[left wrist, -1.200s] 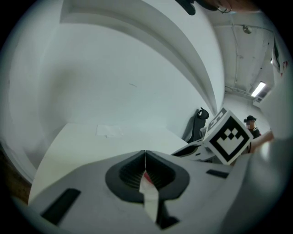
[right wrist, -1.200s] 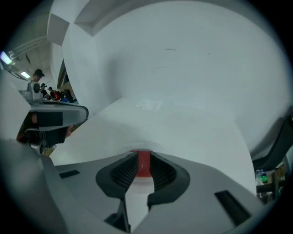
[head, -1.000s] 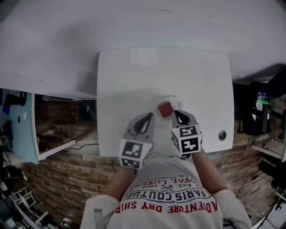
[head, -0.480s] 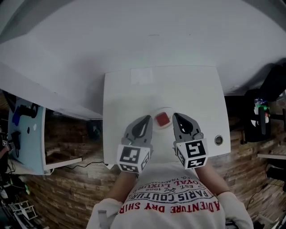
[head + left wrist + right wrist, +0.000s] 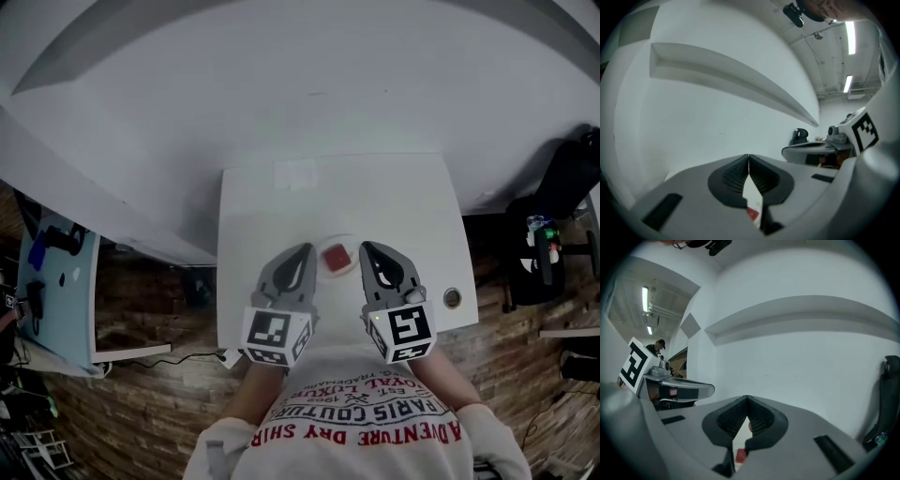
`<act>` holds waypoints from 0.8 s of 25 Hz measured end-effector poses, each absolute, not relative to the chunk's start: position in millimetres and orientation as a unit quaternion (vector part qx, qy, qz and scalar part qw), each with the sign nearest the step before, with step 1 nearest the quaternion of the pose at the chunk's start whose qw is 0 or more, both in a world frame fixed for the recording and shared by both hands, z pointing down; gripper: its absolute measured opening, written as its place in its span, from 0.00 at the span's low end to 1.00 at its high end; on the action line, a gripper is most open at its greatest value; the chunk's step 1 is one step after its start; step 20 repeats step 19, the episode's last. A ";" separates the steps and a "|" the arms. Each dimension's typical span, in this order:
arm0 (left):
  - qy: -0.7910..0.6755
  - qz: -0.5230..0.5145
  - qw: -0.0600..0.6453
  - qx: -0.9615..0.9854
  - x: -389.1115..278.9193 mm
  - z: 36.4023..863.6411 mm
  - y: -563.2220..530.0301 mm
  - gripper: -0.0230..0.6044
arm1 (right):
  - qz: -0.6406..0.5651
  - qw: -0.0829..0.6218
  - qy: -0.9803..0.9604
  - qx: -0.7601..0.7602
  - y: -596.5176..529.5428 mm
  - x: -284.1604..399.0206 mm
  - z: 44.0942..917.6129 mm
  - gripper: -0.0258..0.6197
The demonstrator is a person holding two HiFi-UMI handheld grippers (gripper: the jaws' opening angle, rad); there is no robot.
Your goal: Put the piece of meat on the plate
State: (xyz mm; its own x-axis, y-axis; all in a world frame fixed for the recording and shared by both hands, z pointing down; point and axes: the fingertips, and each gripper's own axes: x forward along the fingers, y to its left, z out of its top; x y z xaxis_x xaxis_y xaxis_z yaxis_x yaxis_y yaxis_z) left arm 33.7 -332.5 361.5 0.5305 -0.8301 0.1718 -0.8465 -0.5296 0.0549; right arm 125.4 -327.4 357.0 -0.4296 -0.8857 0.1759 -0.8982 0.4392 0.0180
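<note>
Red squarish meat (image 5: 336, 255), round white plate (image 5: 352, 242), smooth white rectangular table (image 5: 262, 211)

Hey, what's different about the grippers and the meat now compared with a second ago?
Both rose off the table: the left hand-held gripper and the right hand-held gripper now hang above it on either side of the plate, jaws shut and empty. Nothing was grasped or let go. The piece of meat stayed on the plate, on the white table.
</note>
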 end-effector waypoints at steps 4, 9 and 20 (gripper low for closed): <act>-0.482 0.063 0.066 0.872 32.3 360.3 -327.6 0.05 | 0.041 0.077 -0.844 0.529 -322.2 124.7 357.3 0.06; -0.485 0.060 0.066 0.870 27.4 358.6 -322.9 0.05 | 0.036 0.082 -0.843 0.531 -316.8 122.6 357.6 0.06; -0.483 0.064 0.066 0.871 21.0 361.0 -315.7 0.05 | 0.047 0.098 -0.840 0.532 -309.9 118.6 369.5 0.06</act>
